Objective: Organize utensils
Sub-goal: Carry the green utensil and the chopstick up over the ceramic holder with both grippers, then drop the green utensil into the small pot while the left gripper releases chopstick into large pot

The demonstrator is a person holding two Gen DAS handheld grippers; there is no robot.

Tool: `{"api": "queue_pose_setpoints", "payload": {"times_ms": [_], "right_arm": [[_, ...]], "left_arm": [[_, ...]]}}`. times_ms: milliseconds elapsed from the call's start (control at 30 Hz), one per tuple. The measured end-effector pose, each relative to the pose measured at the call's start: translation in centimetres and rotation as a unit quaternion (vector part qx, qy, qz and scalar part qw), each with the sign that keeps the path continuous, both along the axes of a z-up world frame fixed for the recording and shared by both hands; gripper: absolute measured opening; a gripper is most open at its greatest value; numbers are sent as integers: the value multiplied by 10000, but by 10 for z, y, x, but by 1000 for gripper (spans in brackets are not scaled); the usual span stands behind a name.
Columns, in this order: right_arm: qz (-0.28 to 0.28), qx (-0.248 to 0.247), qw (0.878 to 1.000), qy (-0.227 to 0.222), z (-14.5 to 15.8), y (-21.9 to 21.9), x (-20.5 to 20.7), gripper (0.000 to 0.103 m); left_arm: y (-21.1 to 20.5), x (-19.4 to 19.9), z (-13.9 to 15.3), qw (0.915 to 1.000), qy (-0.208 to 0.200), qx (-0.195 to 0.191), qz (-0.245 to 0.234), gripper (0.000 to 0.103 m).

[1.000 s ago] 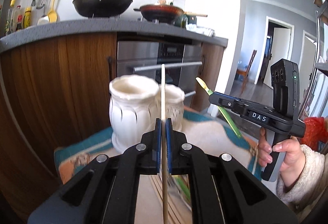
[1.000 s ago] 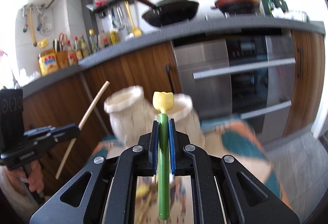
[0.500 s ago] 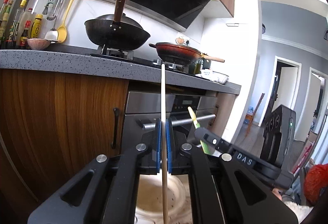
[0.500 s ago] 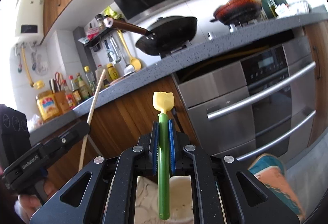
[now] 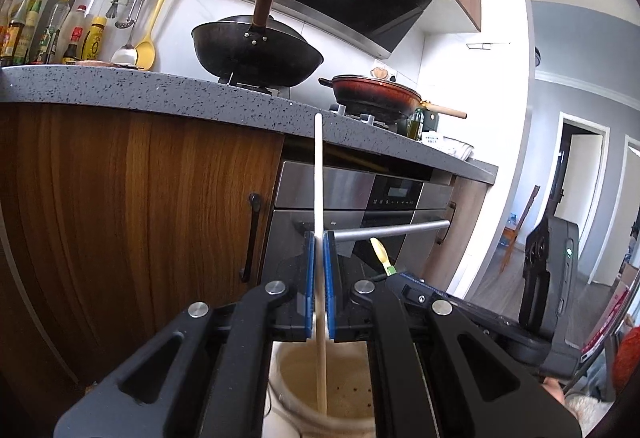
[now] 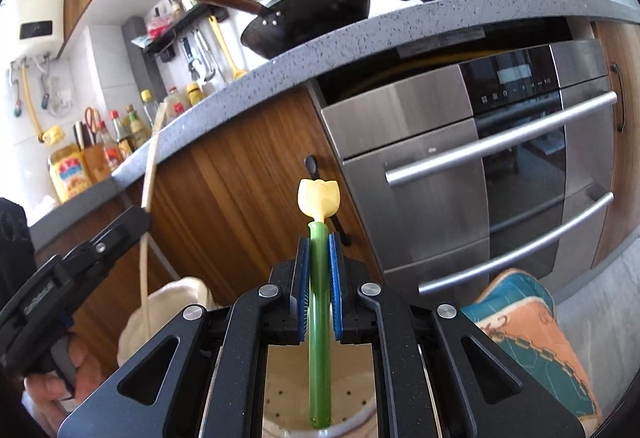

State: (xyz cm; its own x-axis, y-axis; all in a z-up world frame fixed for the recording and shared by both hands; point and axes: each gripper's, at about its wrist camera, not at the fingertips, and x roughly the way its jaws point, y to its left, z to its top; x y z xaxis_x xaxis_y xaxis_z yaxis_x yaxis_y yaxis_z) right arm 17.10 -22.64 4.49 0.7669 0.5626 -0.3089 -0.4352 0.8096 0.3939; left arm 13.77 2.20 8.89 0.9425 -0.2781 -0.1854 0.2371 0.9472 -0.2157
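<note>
A: What's the backdrop?

B: Oven (image 6: pixel 500 157) and wooden cabinet (image 5: pixel 132 205) under the grey worktop (image 5: pixel 120 89). Nearer, two cream holders: one (image 5: pixel 320 386) under the left gripper (image 5: pixel 319 278), another (image 6: pixel 316 394) under the right gripper (image 6: pixel 319 270).

A: And the tongs?

B: Left is clamped on a chopstick (image 5: pixel 319 177), its lower end inside the holder's rim. Right is clamped on a green utensil (image 6: pixel 319 318) with a yellow tulip end, hanging over the perforated bottom.

A: Step?

B: Placing, I'd judge. Next: lower each, then part the jaws.
</note>
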Motion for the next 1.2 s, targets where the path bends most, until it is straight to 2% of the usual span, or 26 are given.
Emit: {"api": "queue_pose_setpoints", "payload": {"times_ms": [133, 400, 767, 867, 933, 967, 1067, 1200], "right_arm": [[-50, 2, 10000, -4, -2, -2, -5, 11], [-107, -409, 9991, -74, -6, -6, -32, 11], [-73, -591, 9982, -94, -7, -5, -53, 11], [-98, -603, 9981, -78, -8, -6, -51, 11], [-113, -579, 9982, -67, -8, -9, -50, 11], [-117, -565, 9983, -68, -8, -9, -50, 11], [-144, -519, 9985, -108, -7, -12, -51, 24], [-219, -532, 9982, -178, -5, -14, -54, 28]], "left_arm": [[0, -12, -4, 9999, -5, 106, 11, 4], [5, -31, -20, 9994, 245, 256, 35, 4], [12, -37, -20, 9995, 292, 133, 11, 6], [13, -38, -20, 9995, 272, 134, 24, 12], [13, -39, -19, 9996, 256, 131, 40, 24], [14, -39, -19, 9996, 247, 128, 38, 24], [15, -41, -17, 9997, 215, 118, 35, 27], [15, -44, -15, 9998, 145, 146, 73, 36]]}}
